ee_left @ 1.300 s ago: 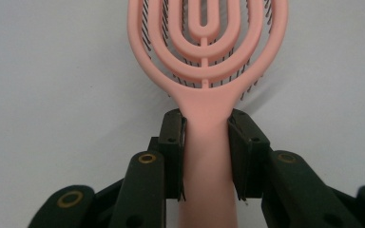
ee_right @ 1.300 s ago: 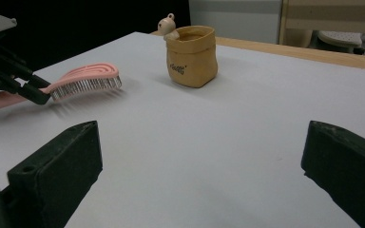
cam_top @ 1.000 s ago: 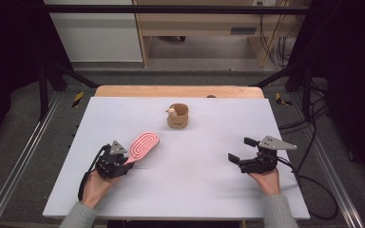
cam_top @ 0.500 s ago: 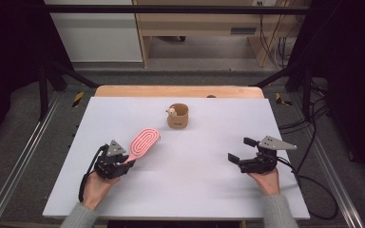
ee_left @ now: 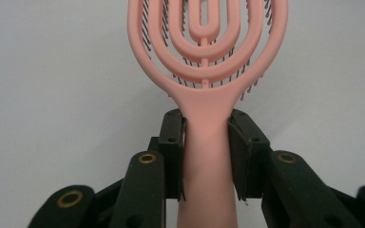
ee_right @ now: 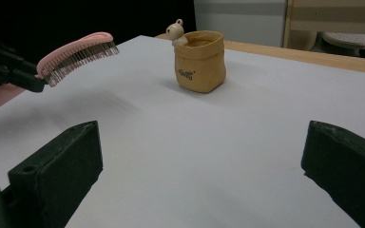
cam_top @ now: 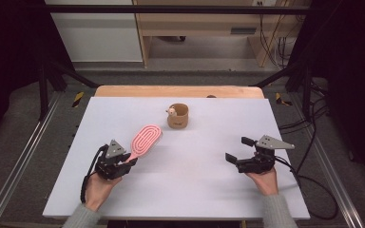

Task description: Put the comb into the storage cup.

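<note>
Pink hairbrush (cam_top: 145, 138) is clear of the table (cam_top: 195, 199) at front left, head angled toward the cup (cam_top: 178, 116). Left gripper (ee_left: 206, 142) is clamped on the handle near the neck, probably for control. Right gripper (cam_top: 236, 149) rests at front right, jaws apart, empty.

Pink hairbrush (ee_left: 208, 57), tan cup (cam_top: 178, 116)
</note>
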